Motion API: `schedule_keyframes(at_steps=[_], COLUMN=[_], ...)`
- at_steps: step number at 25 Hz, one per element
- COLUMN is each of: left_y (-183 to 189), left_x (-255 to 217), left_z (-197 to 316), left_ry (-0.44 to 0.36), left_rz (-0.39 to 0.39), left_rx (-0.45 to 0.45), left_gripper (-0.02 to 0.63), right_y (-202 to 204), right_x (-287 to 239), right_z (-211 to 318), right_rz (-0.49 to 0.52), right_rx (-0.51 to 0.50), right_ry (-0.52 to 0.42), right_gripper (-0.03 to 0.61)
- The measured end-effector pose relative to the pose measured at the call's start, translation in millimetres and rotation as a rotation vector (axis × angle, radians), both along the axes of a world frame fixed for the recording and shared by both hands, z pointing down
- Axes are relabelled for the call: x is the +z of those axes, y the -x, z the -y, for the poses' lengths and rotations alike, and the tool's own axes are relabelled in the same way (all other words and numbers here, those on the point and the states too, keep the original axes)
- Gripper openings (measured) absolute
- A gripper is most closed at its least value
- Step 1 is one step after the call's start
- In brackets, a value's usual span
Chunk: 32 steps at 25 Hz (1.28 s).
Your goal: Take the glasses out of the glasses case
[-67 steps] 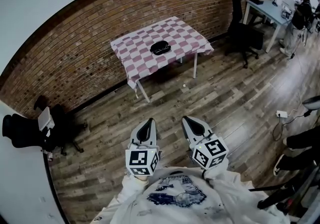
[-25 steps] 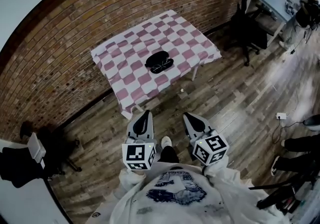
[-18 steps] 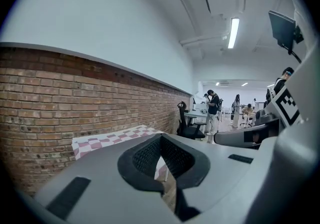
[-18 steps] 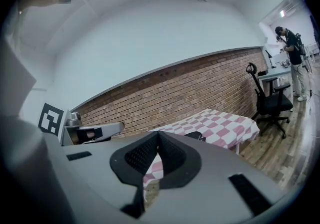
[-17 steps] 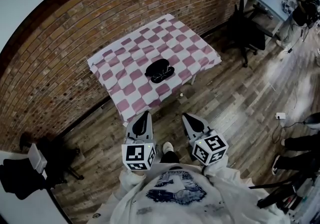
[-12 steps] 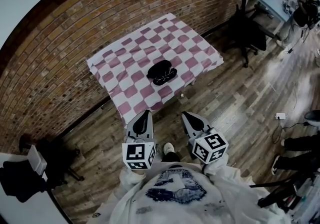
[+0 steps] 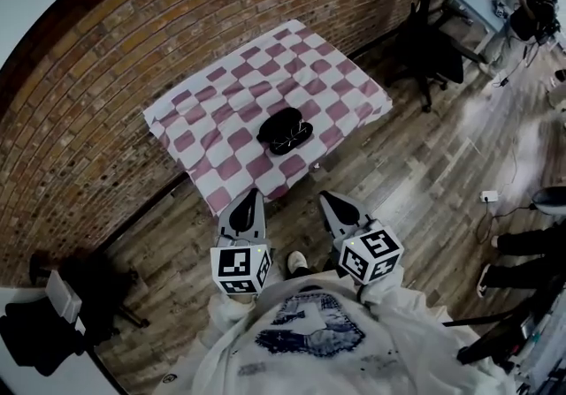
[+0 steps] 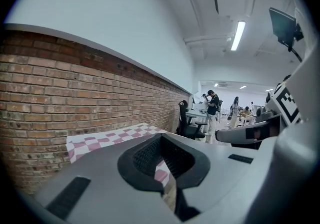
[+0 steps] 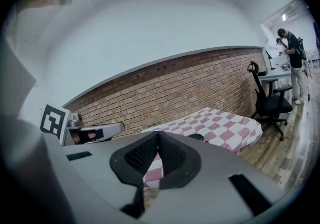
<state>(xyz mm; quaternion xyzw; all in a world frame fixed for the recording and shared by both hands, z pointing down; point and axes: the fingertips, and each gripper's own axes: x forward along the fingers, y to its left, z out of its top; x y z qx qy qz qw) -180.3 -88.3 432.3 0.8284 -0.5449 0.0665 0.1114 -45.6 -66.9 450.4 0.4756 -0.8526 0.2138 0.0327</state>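
Table (image 7: 190,106) and glasses case (image 7: 285,130) had drawn nearer; left gripper (image 7: 251,194) and right gripper (image 7: 325,197) were fully closed, holding nothing.

left tool (image 7: 248,201): jaws together, empty | right tool (image 7: 329,201): jaws together, empty

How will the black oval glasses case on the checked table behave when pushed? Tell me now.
The black oval glasses case looks small and low, so probably light, likelier to slide than tip. It lies on a pink-and-white checked tablecloth, which may wrinkle and drag along. Its shell seems rigid, but it is too small to confirm.
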Motion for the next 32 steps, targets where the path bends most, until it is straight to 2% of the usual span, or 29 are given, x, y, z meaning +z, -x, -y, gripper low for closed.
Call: schedule_keyframes(at_steps=[14, 32], left_y=[-7.9, -29.9], left_x=[7.5, 11.7], left_z=[31.8, 130.1], left_ry=[0.016, 0.043], left_rz=[-0.006, 0.036], left_rx=[0.032, 0.059], left_gripper=[0.009, 0.009], right_y=[-15.9, -33.5], right_x=[-2.0, -2.7], right_z=[30.0, 134.7], right_rz=[-0.007, 0.024], right_rx=[0.05, 0.056], right_ry=[-0.005, 0.0], right_gripper=[0.014, 0.014])
